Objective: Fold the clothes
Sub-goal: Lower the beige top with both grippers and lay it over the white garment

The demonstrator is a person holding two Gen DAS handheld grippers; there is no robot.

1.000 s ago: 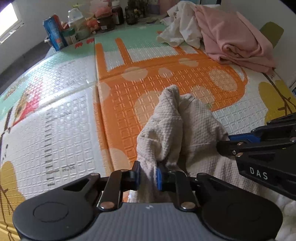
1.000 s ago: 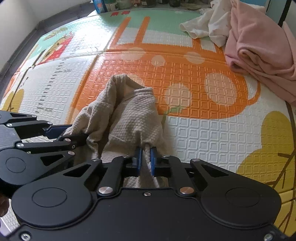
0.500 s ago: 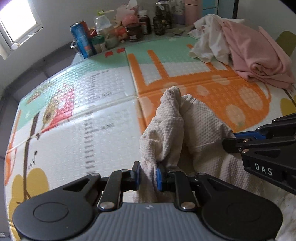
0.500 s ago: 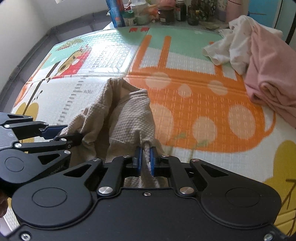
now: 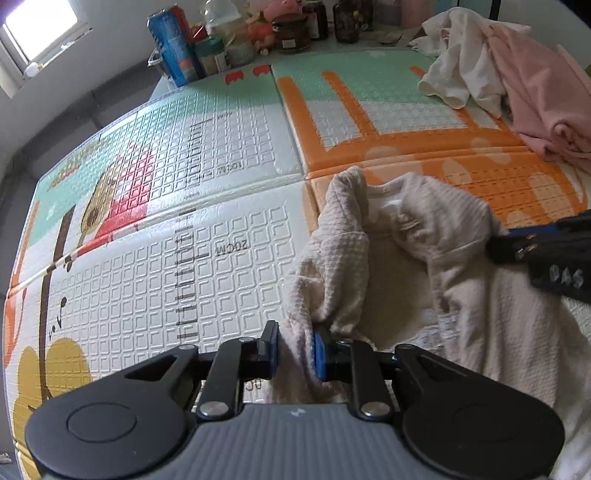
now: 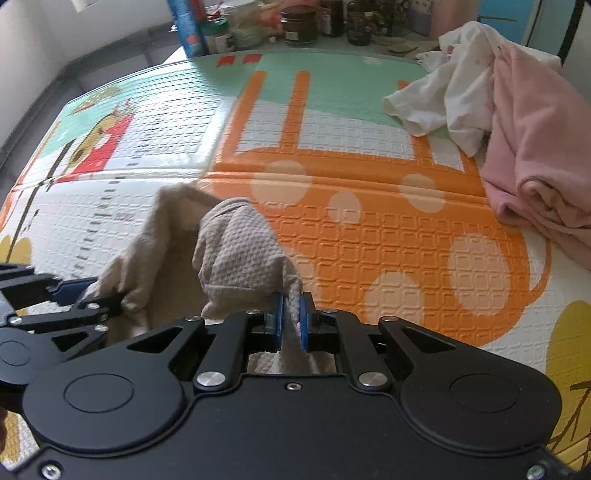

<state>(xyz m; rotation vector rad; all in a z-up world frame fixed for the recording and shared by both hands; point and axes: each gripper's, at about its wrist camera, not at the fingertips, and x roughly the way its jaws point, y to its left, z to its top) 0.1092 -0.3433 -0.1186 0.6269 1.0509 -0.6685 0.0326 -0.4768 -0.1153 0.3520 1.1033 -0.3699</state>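
A home, likely a child's room: a cartoon-printed foam play mat [image 5: 221,236] spreads ahead of the tongs, loose laundry [image 6: 517,122] is heaped far right, and jars, bottles and a soft toy [image 5: 273,26] crowd the far edge by a window [image 5: 33,33].

Daylight from the window [image 5: 35,35] upper left; strong fisheye bending; motion blur at right edge

Three garments are counted on one play mat [image 5: 155,280]: one beige waffle top [image 5: 417,266] near its middle, one white garment [image 5: 454,70] and one pink garment [image 5: 535,96] at its far right corner. Two grippers are seen: left gripper [image 5: 295,349], right gripper [image 6: 290,321].
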